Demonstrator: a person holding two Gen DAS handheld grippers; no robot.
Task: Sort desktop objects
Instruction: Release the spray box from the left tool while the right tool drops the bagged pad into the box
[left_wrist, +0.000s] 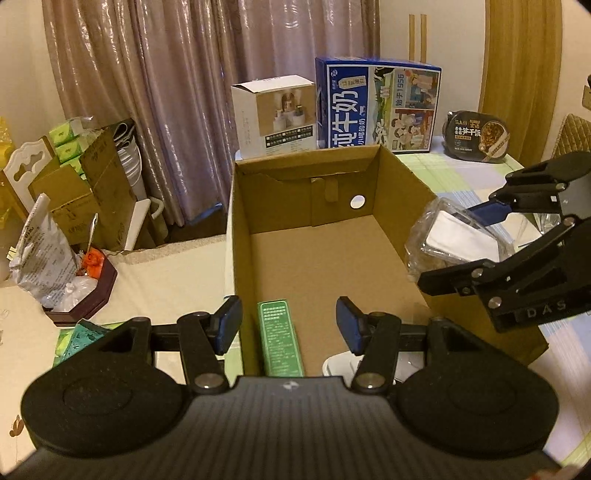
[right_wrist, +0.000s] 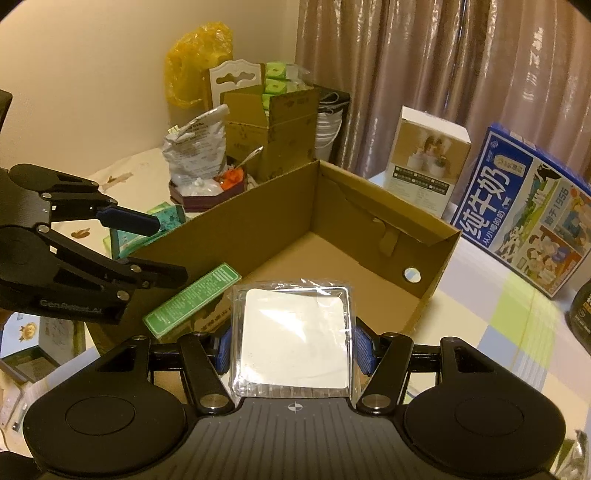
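An open cardboard box (left_wrist: 314, 254) stands on the table; it also shows in the right wrist view (right_wrist: 332, 229). A green carton (left_wrist: 281, 338) lies inside at its near end, also seen in the right wrist view (right_wrist: 190, 299). My left gripper (left_wrist: 288, 325) is open and empty, its jaws either side of the green carton, above it. My right gripper (right_wrist: 293, 345) is shut on a clear-wrapped white square packet (right_wrist: 293, 336) and holds it over the box's near rim. In the left wrist view the packet (left_wrist: 458, 236) hangs at the box's right wall, held by the right gripper (left_wrist: 480, 236).
A blue milk carton box (left_wrist: 376, 105), a white product box (left_wrist: 275, 114) and a black meal bowl (left_wrist: 476, 136) stand behind the box. A dark tray with bags (left_wrist: 70, 273) and green packets (left_wrist: 77, 338) lie left. A white object (left_wrist: 340, 365) sits under my left gripper.
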